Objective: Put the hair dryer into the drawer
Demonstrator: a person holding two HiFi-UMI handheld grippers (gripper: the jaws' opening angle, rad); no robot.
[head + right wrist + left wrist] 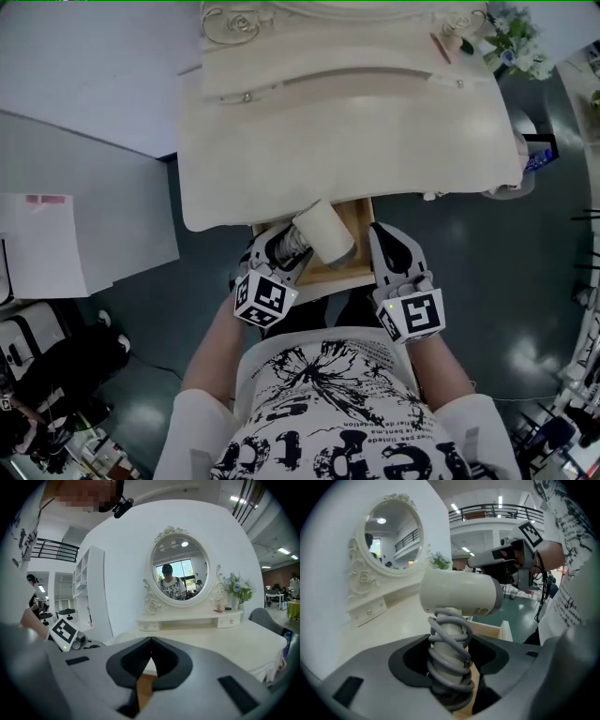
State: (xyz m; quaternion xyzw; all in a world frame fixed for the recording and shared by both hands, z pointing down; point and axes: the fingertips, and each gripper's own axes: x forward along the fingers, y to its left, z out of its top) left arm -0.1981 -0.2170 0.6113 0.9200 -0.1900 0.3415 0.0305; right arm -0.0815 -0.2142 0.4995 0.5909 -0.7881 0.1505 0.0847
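Clamps the hair dryer [457, 595] by its handle in the left gripper [451, 651], jaws pressed on either side of the grey cord [449, 667] wound in tight coils around that handle. Shows a smooth, cream, barrel-shaped body set crosswise on top of the handle, with a grey band at its right end in the left gripper view and a small round printed mark just beside that band. Stands upright there, barrel above the jaws, handle running down between them.

In the head view, hangs over the open wooden drawer [361, 217] at the front edge of the cream dressing table [347, 141], one round end of the barrel turned up toward the camera. Cannot tell whether touching the drawer floor.

Holds the right gripper [151, 643] with jaws closed tip to tip, nothing between them, bare drawer wood visible below the tips. Sits just beside the drawer's right side in the head view, opposite the left gripper at the drawer's left front.

Faces an oval mirror [180, 571] in an ornate white frame at the back of the table, flowers [236, 590] standing to its right.
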